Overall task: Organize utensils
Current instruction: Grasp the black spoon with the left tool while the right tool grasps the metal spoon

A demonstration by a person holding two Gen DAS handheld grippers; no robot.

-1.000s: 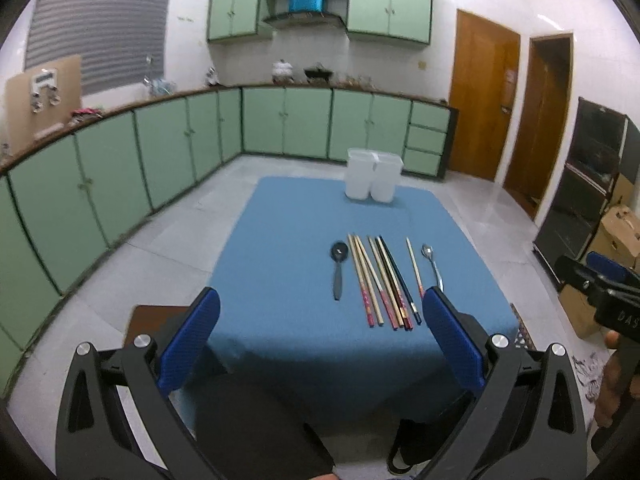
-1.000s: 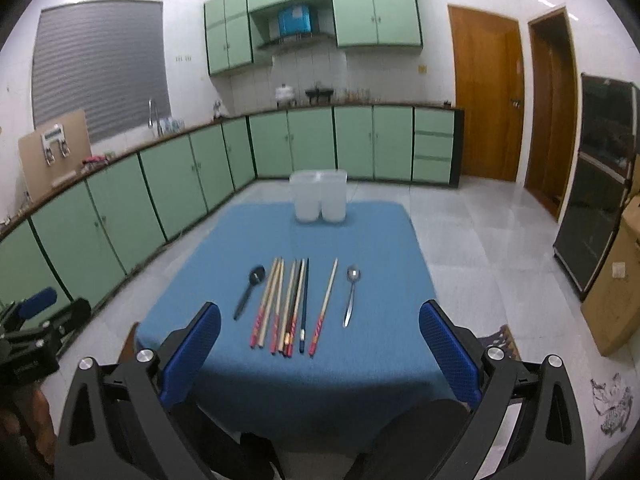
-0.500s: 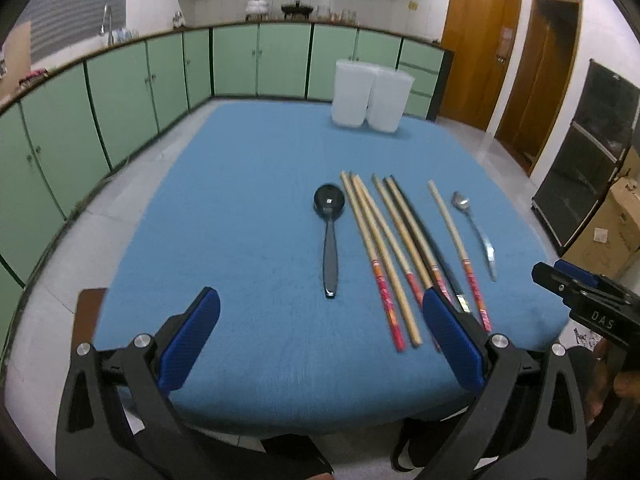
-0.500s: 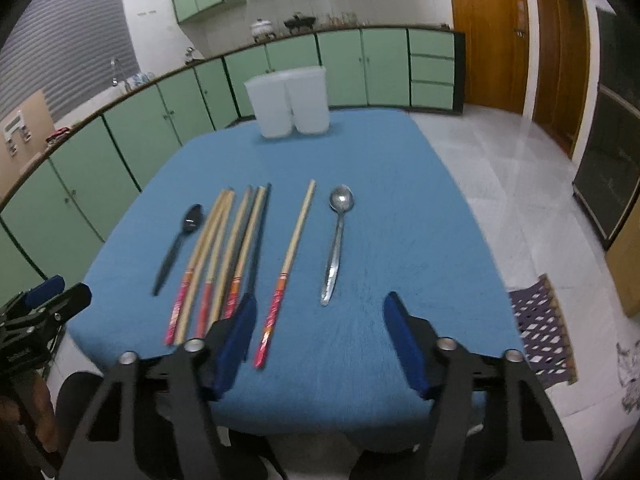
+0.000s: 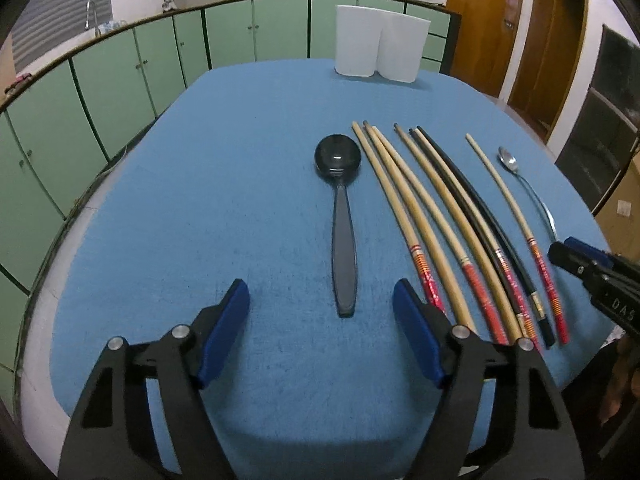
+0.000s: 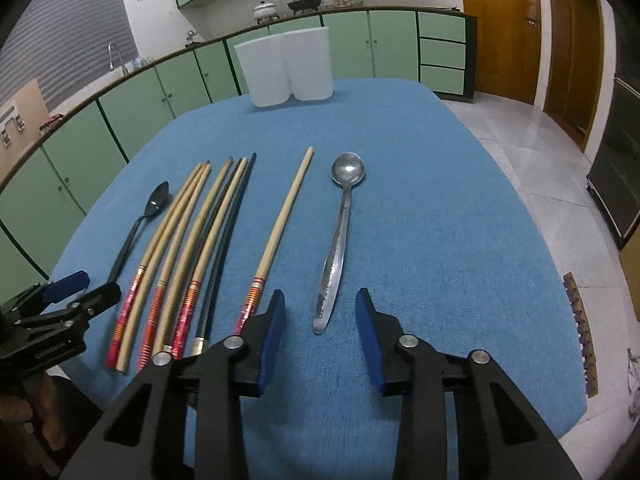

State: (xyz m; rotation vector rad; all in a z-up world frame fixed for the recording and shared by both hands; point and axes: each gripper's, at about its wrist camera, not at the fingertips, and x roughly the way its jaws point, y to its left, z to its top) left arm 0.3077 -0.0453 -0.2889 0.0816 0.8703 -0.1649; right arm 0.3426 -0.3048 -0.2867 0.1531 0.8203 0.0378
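Observation:
On the blue tablecloth lie a black spoon (image 5: 340, 216), several chopsticks (image 5: 432, 220) and a metal spoon (image 6: 340, 232), all side by side. My left gripper (image 5: 322, 300) hovers just short of the black spoon's handle end, its jaws closing, with nothing pressed between them. My right gripper (image 6: 320, 310) sits over the metal spoon's handle tip, jaws closing, pads either side and not touching it. Two white containers (image 5: 378, 46) stand together at the table's far edge. Each gripper shows at the edge of the other's view.
Green cabinets (image 5: 120, 76) run along the left and back walls. Wooden doors (image 5: 476, 20) stand at the right. A dark appliance (image 6: 616, 168) is at the far right. The table's near edge (image 5: 320, 440) lies just under my grippers.
Both grippers came down and forward toward the utensils. Their jaws narrowed from wide open, the right more than the left. The utensils have not moved.

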